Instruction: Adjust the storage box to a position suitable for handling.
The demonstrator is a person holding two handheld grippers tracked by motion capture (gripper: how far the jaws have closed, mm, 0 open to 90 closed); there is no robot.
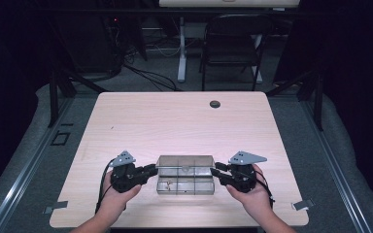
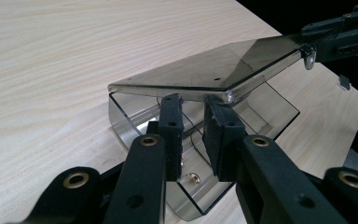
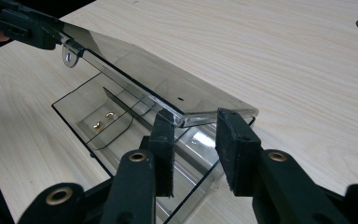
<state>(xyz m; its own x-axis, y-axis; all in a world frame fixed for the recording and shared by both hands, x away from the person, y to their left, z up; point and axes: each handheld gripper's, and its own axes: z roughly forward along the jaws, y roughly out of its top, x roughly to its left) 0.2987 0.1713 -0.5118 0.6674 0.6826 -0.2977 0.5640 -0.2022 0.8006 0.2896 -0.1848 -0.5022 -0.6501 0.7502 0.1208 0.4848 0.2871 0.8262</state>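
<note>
Overhead light falls evenly on my counter [image 1: 175, 121]; the surroundings stay dark. Glare streaks the clear box lid [image 2: 214, 70]. My nearest tongs [image 3: 196, 149] look soft and blurred.

You see a smoky grey clear box [image 1: 184, 180], gold bits [image 3: 102, 120] inside, on the pale wood-grain surface [image 1: 175, 121].

A lab-style recording bay: black curtains [image 1: 9, 58], floor cables [image 1: 145, 75], a folding chair [image 1: 233, 43] (dim back there).
</note>
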